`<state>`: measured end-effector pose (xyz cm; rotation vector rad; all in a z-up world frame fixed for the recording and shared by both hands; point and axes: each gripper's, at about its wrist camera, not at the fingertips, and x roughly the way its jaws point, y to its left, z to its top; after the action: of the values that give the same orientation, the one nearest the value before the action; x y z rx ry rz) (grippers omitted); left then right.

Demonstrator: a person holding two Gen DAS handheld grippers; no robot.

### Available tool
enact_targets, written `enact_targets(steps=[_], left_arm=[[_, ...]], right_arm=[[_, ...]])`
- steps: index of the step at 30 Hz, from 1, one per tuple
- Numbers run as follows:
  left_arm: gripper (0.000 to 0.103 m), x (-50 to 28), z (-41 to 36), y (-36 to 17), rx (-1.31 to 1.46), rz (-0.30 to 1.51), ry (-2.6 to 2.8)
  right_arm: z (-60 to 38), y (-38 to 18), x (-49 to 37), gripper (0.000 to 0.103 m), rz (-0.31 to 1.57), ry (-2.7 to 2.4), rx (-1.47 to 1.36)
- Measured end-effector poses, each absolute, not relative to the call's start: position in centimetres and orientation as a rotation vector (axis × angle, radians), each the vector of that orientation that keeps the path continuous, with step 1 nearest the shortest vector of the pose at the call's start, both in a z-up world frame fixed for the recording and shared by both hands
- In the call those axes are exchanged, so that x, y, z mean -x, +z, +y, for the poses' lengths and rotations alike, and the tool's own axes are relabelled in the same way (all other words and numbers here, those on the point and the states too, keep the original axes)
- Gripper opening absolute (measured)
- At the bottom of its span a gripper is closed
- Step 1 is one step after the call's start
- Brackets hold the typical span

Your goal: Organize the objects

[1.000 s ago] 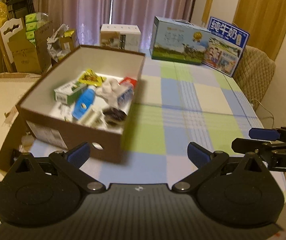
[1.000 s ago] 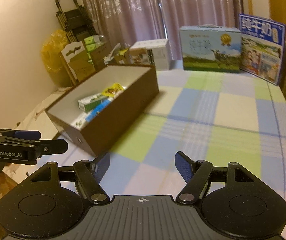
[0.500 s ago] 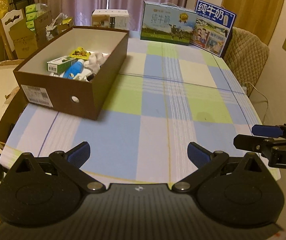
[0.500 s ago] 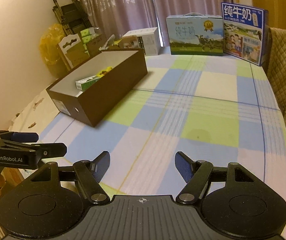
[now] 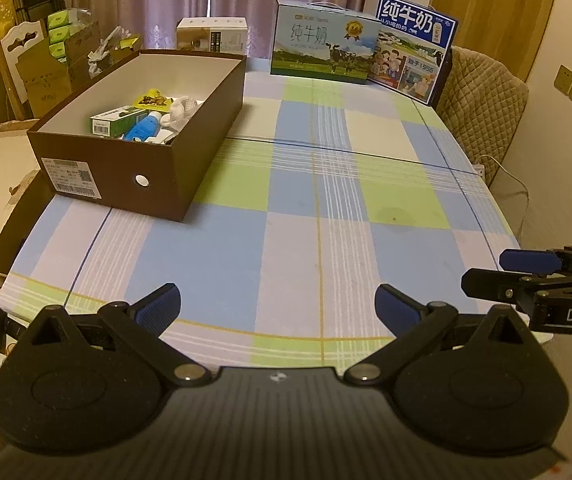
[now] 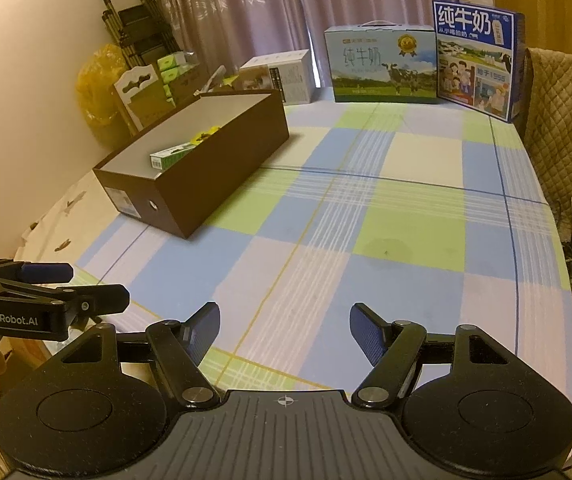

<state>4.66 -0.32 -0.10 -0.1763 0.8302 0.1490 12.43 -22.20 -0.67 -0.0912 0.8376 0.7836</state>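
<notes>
Both my tools are empty. My left gripper has its blue-padded fingers spread wide with only the tablecloth showing between them, and my right gripper also stands apart with nothing in its gap. I hold both low over the near edge of the table with the blue, green and white checked cloth, well apart from everything I would sort. The open brown cardboard shoebox sits on the far left part of that cloth, and the small items all lie inside it: a green and white carton, a blue bottle, a yellow snack packet and something white and crumpled, bunched toward the near end of the box. From the right wrist view I can make out only the carton and the yellow packet over the box wall. I see no loose object left on the cloth itself. At the far edge stand two milk cartons with printed cows and blue lettering and a smaller white box, upright and undisturbed. My judgement is that the gathering is largely or wholly finished, with nothing plainly waiting to be picked up; what might remain, if anything, is tidying inside the box, and I cannot tell whether that is wanted.
</notes>
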Motion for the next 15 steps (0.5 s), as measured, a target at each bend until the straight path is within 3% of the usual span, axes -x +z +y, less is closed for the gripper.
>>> enact_targets(steps=[15], left_arm=[[0.102, -4.83, -0.73, -0.26, 0.168, 0.836, 0.135]], right_arm=[[-22.48, -0.92, -12.24, 0.069, 0.852, 0.767, 0.089]])
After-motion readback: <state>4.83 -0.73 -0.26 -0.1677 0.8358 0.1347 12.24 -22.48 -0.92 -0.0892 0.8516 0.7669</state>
